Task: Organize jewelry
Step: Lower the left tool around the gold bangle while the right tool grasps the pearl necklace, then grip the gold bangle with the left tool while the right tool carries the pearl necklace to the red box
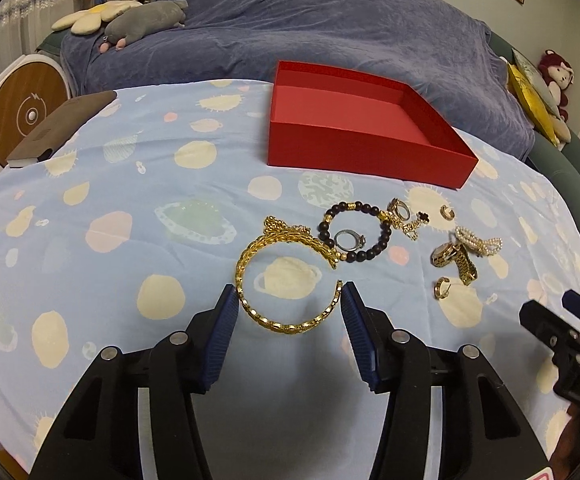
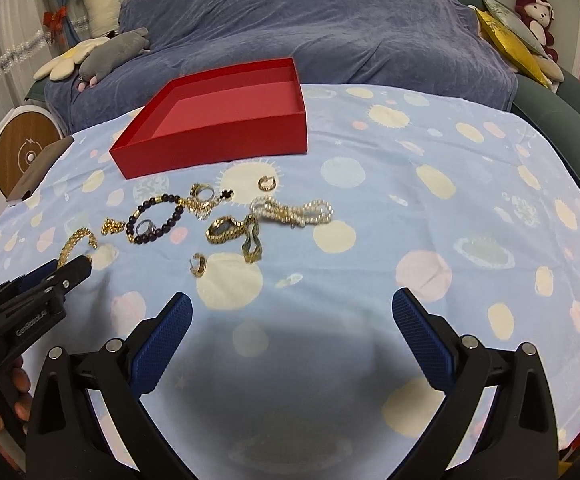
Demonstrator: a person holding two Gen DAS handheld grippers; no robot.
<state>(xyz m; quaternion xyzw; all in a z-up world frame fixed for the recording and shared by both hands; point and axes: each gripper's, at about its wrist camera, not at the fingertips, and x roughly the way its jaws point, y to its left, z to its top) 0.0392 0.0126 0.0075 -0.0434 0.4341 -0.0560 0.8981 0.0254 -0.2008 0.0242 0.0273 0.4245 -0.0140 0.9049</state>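
Left tongs (image 1: 287,300) clamping gold bangle (image 1: 285,280); clasp half-hidden rightward.

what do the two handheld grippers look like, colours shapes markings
Both match. The left gripper and right gripper have black plastic linkage arms joined by round silver pivot pins, each ending in a flat blue finger pad with a fine ribbed or knurled texture. The left gripper's body, seen from the right wrist view, carries pale lettering and a small white label. No cables show. No sleeve is visible.

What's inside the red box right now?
The red box shows only its bare pink floor; no jewelry is inside. Its near wall hides a strip of floor just behind it in both views.
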